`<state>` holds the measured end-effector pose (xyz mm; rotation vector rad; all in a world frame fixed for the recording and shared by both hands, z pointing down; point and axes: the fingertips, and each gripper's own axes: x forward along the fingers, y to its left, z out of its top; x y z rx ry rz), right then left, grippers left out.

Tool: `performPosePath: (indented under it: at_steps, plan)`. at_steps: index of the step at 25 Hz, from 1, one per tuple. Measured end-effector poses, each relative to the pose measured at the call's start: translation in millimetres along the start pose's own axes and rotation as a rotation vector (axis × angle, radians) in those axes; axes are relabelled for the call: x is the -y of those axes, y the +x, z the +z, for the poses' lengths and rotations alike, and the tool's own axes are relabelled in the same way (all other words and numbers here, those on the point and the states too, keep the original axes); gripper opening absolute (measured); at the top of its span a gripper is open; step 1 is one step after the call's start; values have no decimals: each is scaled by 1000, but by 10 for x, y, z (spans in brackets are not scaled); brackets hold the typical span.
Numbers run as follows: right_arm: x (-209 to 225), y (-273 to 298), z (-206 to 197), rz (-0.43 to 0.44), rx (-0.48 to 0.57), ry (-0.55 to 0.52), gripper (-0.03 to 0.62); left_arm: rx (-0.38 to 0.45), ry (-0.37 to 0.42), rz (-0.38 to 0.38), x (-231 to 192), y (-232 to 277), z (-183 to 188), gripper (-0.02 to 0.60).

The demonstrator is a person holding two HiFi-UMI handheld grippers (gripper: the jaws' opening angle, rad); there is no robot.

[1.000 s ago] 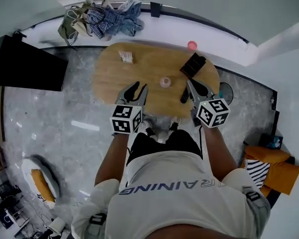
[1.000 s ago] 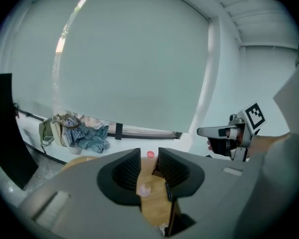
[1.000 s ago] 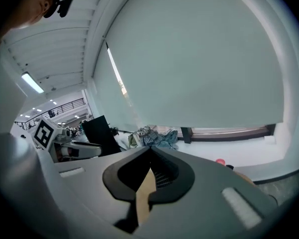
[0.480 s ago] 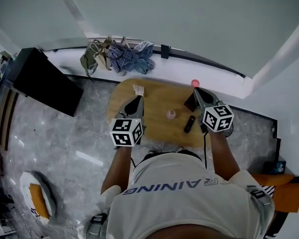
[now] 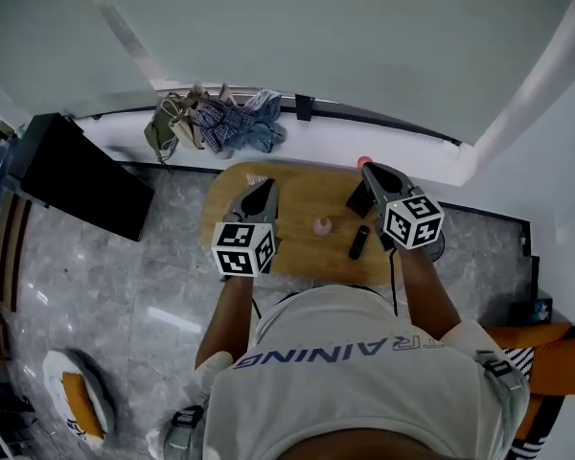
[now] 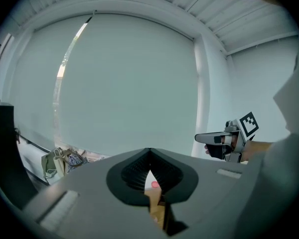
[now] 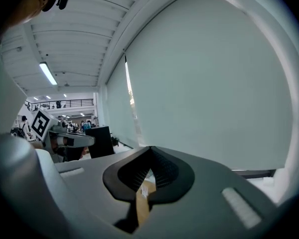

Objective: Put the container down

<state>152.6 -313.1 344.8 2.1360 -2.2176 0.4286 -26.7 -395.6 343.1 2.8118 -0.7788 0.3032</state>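
Note:
A small pink container (image 5: 322, 226) stands upright on the oval wooden table (image 5: 297, 257), alone near its middle. Both grippers are held up in the air, well above the table. My left gripper (image 5: 266, 185) is to the container's left, its jaws closed together with nothing between them. My right gripper (image 5: 367, 168) is to the container's right, also shut and empty. In the left gripper view the left gripper (image 6: 149, 151) points at the pale wall, with the right gripper (image 6: 223, 139) to its side. In the right gripper view the right gripper (image 7: 150, 149) does the same.
On the table lie a black remote (image 5: 359, 241), a black box (image 5: 363, 199) and a small card (image 5: 257, 178). A pink ball (image 5: 365, 161) sits on the white ledge behind. A pile of clothes (image 5: 216, 121) lies on that ledge; a black cabinet (image 5: 67, 175) stands left.
Both grippers have risen away from the table, and the view now looks more toward the wall. The left jaws have closed. The container stays on the table.

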Motion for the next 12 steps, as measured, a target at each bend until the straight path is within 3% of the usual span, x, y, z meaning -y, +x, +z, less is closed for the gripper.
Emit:
performPosePath:
  at_steps: [12]
  plan:
    - [28,16,0,-9,-2,2,12,-6,-10,-43,32,109,41,-2]
